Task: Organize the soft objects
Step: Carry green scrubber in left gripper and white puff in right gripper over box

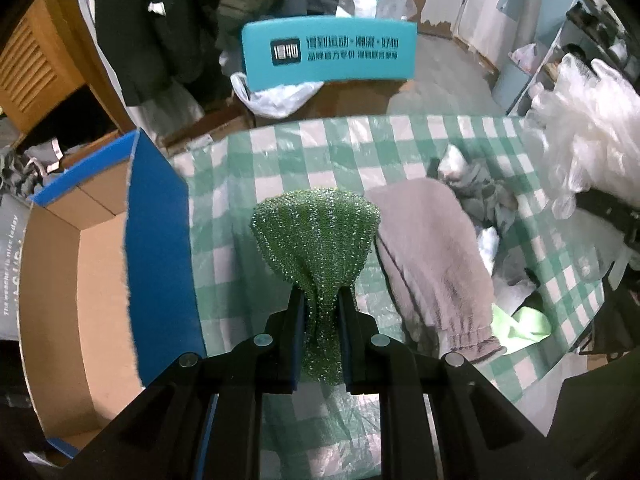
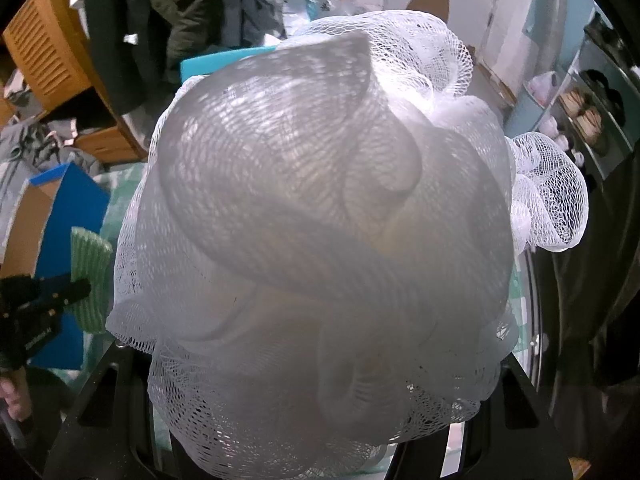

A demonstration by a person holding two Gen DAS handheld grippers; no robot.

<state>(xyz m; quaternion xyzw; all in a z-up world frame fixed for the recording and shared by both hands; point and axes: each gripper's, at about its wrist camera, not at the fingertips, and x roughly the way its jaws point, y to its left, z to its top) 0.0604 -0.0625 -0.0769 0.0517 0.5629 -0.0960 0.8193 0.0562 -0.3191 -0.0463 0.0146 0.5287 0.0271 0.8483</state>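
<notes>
Left gripper: pinching the green scrubber, which is fanning out beyond the fingertips, above the checked tablecloth.
Right gripper: jaws hidden, seemingly holding the white mesh sponge that is filling its view.
Box: sitting open just left of the scrubber.
Doing it well: probably carrying each item fully over the box rim before letting go.
Remaining: a grey mitt is lying right of the scrubber.

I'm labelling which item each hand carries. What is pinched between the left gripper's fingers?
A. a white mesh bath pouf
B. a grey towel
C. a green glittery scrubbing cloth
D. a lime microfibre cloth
C: in the left wrist view the green glittery scrubbing cloth is squeezed between the left gripper fingers, fanning out above the checked tablecloth.
</notes>
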